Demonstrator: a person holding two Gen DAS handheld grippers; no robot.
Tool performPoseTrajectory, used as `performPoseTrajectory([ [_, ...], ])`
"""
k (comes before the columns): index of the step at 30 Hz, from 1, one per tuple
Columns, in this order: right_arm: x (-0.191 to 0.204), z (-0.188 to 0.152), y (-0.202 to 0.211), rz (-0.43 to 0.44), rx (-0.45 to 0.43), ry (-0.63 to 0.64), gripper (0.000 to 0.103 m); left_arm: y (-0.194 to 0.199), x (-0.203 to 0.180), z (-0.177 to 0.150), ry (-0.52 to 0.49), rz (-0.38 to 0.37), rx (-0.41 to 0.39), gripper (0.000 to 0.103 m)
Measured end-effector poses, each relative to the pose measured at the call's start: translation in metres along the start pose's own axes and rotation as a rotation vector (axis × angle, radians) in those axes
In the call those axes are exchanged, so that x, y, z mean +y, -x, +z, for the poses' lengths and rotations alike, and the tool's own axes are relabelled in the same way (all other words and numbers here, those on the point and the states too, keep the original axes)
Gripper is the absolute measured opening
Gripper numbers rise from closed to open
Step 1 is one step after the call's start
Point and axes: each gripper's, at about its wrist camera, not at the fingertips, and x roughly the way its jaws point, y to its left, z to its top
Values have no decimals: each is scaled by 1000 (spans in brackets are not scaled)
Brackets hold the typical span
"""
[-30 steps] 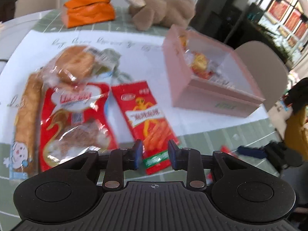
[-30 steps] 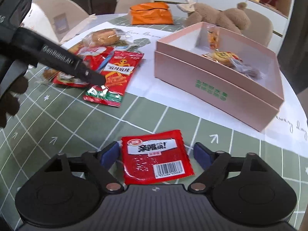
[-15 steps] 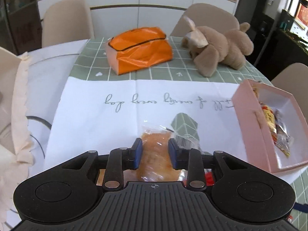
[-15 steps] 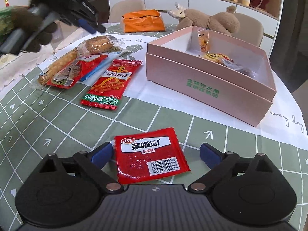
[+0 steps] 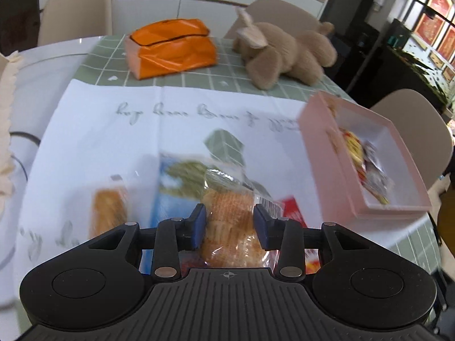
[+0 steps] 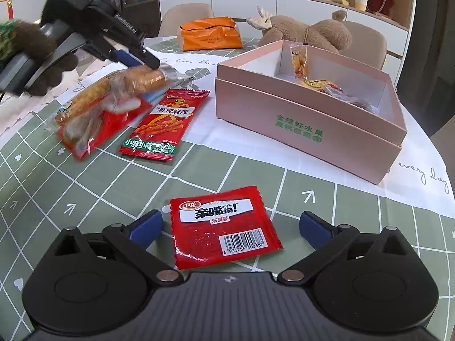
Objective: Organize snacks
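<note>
**Wrapped pastry in the left jaws, flat packet waiting under the right**

I'm holding the wrapped pastry (image 5: 230,224) with the left gripper (image 5: 229,224), jaws clamped on its clear crinkly film, lifted just above the snack pile near the surface's left edge. My worry: the film is slippery and the loose tail is dragging at the red bag (image 6: 93,125) beneath, so a quick swing toward the pink box (image 6: 307,122) could shed it or pull neighbours along. The right gripper (image 6: 230,227) is hovering with jaws wide apart around the flat red packet (image 6: 224,227) at the near edge; it's lying thin, so the pads may skate over it. I'm reading a barcode, 6 935284 400687, on that packet, green Chinese print on the box front, and "every day" script on the white sheet (image 6: 426,176).
</note>
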Motion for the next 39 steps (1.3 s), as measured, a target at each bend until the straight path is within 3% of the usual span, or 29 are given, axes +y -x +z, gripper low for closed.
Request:
performPoseTrajectory([
  [6,0,4,0,21,44,11,101,16,-16,-46,84,-103,22,41],
  [8,0,8,1,39,67,21,95,23,-19,-59,114,-136,29,40],
  [12,-1,26,9,73,38,12,94,52,-18,-82,194,-163,-31,39],
  [14,4,40,13,94,0,33,94,69,-13,-86,225,-136,-78,39],
  [19,33,77,-1,170,-48,98,95,99,10,-88,268,16,-155,39],
  [23,69,98,-36,209,-27,121,95,105,27,-88,314,79,-153,39],
  [26,91,100,-60,195,25,154,94,107,27,-90,291,86,-144,39],
  [28,95,97,-58,181,9,155,85,105,27,-94,273,88,-130,39],
  [30,89,95,-49,219,14,157,54,99,28,-96,277,85,-116,39],
  [34,62,82,-22,212,37,171,49,84,23,-91,260,58,-98,39],
  [39,17,59,0,74,47,109,43,66,2,-74,170,46,-77,39],
])
